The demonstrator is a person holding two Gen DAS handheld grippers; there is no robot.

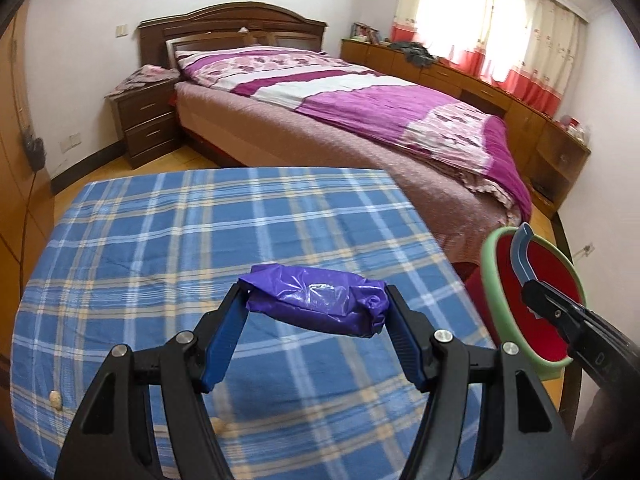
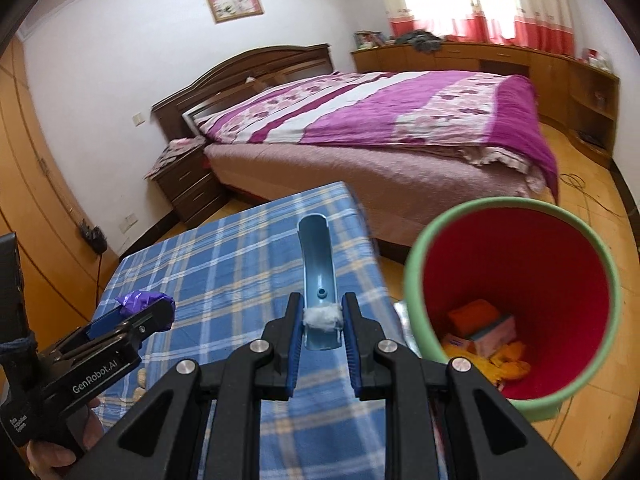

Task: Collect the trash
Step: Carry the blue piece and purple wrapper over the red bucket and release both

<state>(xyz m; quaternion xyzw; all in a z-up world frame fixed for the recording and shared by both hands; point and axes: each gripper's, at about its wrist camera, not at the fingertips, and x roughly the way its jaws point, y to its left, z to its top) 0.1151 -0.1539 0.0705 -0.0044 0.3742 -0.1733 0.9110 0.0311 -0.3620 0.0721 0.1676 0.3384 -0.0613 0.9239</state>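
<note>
Purple bag: a crumpled purple plastic bag (image 1: 318, 300), bunched into a roll, is held just above the blue plaid tablecloth (image 1: 200, 240), near the table's right edge.
Left gripper: the left gripper (image 1: 316, 312) is clamped on the bag end to end, one blue pad at each end of the roll.
Blue scrap: a curved pale-blue plastic piece (image 2: 316, 276) with a tuft of white fluff (image 2: 322, 316) at its base sticks up over the table.
Right gripper: the right gripper (image 2: 322, 330) is closed on that piece, pads pressing its two sides at the fluff.
Bin: a red waste bin with a green rim (image 2: 416, 300) stands on the floor just beside the table, to the right; orange, pink and yellow rubbish lies at its bottom.
Progress: I'd judge both pieces are picked up and neither is dropped yet.
Risk, bag: the bag looks slick and soft; held only by its ends, it could squeeze out and fall on the floor short of the rim.
Risk, crowding: both grippers heading for one opening could knock together or tip the bin.
Risk, fluff: it may cling to a pad after release.
</note>
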